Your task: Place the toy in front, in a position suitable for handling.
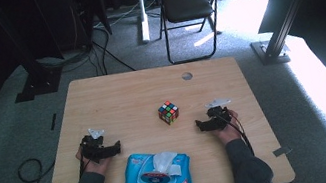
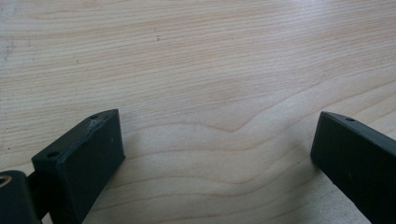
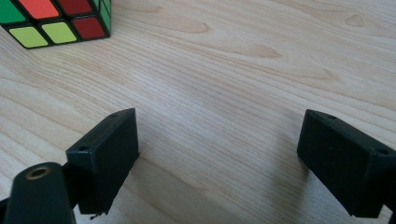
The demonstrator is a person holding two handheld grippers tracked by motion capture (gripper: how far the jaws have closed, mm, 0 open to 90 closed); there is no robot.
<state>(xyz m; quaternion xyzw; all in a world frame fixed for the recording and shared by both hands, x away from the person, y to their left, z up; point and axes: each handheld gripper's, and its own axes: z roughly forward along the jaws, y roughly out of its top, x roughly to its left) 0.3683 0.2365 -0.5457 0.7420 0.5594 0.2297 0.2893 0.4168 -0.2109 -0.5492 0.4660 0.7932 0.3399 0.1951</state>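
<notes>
Rubik's cube (image 1: 168, 112) near centre of frame in the high view, on bare tabletop (image 1: 117, 99), well clear of every edge, open wood all round. Set corner-on, one vertical edge toward the lower frame; no long axis. Wet-wipe pack (image 1: 156, 173) at lower centre, apart from the cube. Left hand-held gripper (image 1: 113, 149) at lower left, right hand-held gripper (image 1: 202, 125) right of centre, nearer the cube; both released, jaws spread, nothing between. Folding chair (image 1: 189, 5) beyond the far edge.
</notes>
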